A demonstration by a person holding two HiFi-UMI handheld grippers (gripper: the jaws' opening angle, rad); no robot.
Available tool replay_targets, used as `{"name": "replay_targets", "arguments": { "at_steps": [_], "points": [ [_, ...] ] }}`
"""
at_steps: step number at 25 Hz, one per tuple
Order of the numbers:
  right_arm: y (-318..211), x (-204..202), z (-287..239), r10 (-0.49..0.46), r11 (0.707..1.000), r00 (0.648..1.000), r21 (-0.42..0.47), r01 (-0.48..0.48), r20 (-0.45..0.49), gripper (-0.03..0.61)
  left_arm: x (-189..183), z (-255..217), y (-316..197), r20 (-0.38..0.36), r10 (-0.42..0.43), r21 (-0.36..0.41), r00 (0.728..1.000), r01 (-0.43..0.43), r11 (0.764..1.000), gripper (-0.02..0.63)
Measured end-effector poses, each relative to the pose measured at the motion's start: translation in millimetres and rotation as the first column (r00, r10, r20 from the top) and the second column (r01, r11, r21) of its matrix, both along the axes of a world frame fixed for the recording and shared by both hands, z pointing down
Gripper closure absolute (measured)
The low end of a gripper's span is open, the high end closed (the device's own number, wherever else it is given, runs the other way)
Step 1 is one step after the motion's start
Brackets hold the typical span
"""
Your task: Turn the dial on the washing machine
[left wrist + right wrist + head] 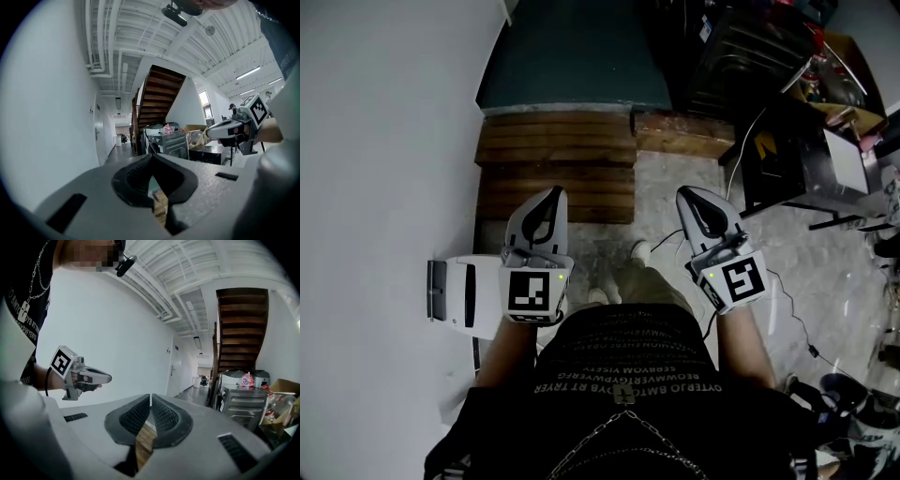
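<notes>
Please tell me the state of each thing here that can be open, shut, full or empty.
left hand-held gripper, jaws together, nothing between them
right hand-held gripper, jaws together, nothing between them
white door in the corridor wall, closed
grey appliance near the stairs, front closed, no dial visible from here

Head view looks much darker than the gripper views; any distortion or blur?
Head view: underexposed, shirt murky, wall flat grey. Left gripper view and right gripper view: bright, heavy fisheye bending, black vignetted corners, no obvious motion blur.
</notes>
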State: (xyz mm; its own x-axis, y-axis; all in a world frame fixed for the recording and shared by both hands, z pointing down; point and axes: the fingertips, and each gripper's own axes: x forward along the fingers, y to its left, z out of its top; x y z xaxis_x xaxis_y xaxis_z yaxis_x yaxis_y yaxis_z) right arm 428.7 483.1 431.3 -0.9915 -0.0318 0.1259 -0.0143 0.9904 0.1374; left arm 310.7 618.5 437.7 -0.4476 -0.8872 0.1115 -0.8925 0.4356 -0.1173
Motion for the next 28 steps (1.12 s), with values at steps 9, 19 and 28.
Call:
{"name": "replay_targets", "arguments": {
  "at_steps": [9,19,28],
  "points": [
    [-86,-51,12,0.023,0.999,1.000,-0.042,-0.023,0.007,0.500,-67,1,-63,0.011,-0.038,-0.039,0.999,0.038,0.998,0.607],
    [-167,-103,26,-0.036,0.997,0.998,-0.064,0.033,-0.046,0.463,-120,5,-151,-0.037,-0.068,-0.031,0.997,0.067,0.997,0.607],
    [-224,-129,21,-0.125,0.990,0.992,-0.064,0.123,-0.029,0.462,-140,-11,-215,0.001,-0.126,-0.016,0.992,0.126,0.992,0.607]
  ]
}}
